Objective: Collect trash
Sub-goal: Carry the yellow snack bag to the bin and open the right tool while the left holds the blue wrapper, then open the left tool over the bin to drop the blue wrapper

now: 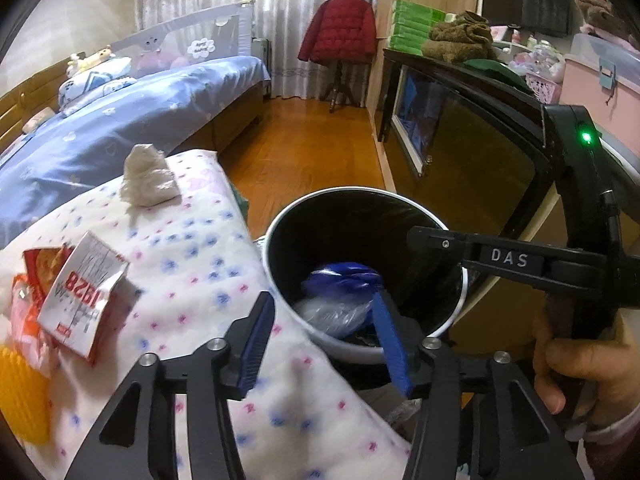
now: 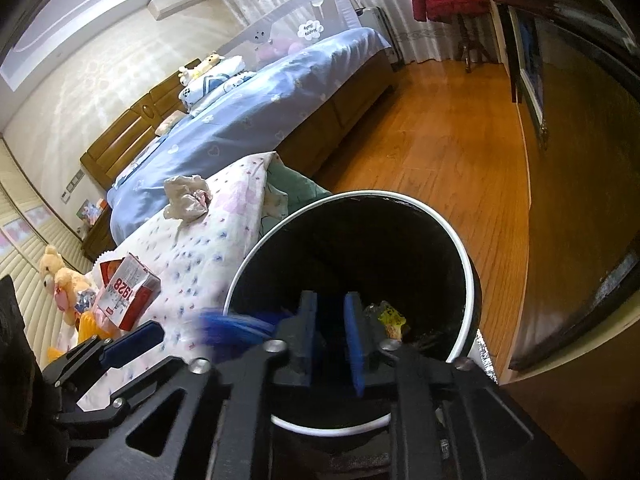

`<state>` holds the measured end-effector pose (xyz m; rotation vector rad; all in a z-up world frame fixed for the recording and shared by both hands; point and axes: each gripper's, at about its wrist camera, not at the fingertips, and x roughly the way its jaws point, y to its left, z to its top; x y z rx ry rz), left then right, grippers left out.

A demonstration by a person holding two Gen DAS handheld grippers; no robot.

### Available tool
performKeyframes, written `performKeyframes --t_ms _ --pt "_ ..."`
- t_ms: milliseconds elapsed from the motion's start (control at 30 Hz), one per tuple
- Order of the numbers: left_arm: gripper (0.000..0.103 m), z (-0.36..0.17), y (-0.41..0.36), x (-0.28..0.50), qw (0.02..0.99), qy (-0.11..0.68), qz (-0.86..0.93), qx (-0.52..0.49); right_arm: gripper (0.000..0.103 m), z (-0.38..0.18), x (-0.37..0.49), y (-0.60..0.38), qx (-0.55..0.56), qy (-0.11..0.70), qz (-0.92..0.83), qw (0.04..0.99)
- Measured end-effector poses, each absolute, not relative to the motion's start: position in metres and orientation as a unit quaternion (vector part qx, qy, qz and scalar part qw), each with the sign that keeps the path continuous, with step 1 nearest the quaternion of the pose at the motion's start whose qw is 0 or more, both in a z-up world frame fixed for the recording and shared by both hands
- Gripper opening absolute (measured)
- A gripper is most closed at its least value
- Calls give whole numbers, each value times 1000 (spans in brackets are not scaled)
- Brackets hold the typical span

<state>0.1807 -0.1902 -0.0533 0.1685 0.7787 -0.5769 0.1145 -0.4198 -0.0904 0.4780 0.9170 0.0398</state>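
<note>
A white trash bin with a black liner (image 1: 460, 300) (image 2: 468, 264) stands beside a floral quilt. A blue wrapper and clear plastic (image 1: 340, 284) lie inside it; a yellow scrap (image 2: 392, 318) also shows. My left gripper (image 1: 326, 340) is open and empty over the bin's near rim. My right gripper (image 2: 332, 340) is open and empty above the bin's mouth; it also shows in the left wrist view (image 1: 440, 244). A crumpled tissue (image 1: 148, 176) (image 2: 186, 198) and a white "1928" carton (image 1: 84, 296) (image 2: 126, 296) lie on the quilt.
The quilt (image 1: 200, 264) covers a surface left of the bin. A bed with blue bedding (image 1: 120, 128) lies behind. A dark cabinet (image 1: 472, 152) stands right. Wooden floor (image 1: 304, 148) runs between. Orange and yellow items (image 1: 16, 392) sit by the carton.
</note>
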Motion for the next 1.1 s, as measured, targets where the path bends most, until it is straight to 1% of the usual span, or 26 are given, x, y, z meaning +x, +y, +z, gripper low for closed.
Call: performKeyframes --t_ms 33,67,133,167,233,300,433,833,1100 --pt "58 -53 -188 179 882 374 -275 80 34 -90 113 -419 230 437 19 869" --pt "59 -53 -185 176 884 373 -271 78 37 -89 112 -417 232 435 21 870" --pt "63 -52 -176 168 887 371 -264 73 52 -86 109 -413 233 432 23 871" --pt "65 -53 -172 165 888 371 -260 71 56 -85 108 -410 233 429 25 872" --pt "68 -53 -162 156 893 369 -251 65 68 -81 105 -402 232 424 29 875" --pt "68 -53 -151 149 896 369 -240 58 74 -79 102 -393 233 420 35 876" --pt "69 -50 -129 133 903 366 -219 46 79 -76 99 -375 232 420 47 876" --pt "69 -44 -63 82 921 358 -153 10 80 -75 93 -314 223 431 95 869" --pt "69 -38 -34 55 928 352 -118 -10 80 -76 97 -274 208 442 126 864"
